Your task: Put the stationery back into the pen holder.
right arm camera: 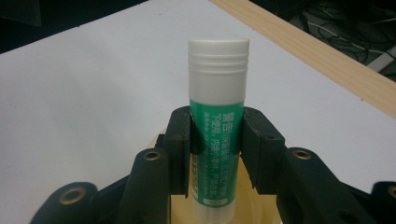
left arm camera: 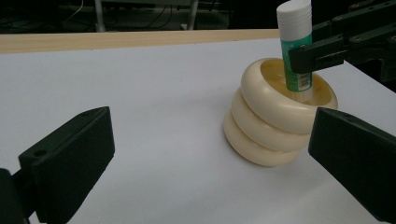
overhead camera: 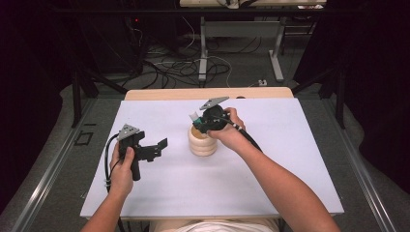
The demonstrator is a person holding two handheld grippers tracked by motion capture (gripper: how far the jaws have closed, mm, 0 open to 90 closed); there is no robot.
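Right hand-held gripper (right arm camera: pixel 217 140) around upright glue stick (right arm camera: pixel 217 121), cap up.

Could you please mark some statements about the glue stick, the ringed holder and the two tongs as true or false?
1. The right tongs are shut on the green glue stick with the white cap. True.
2. The glue stick lies flat on the white table top. False: it stands upright, its lower end inside the cream ribbed three-ring holder.
3. The left tongs are open and hold nothing. True.
4. The left tongs touch the holder. False: they are apart from it, to its left in the high view.
5. The cap is off the glue stick. False: the white cap sits on top.
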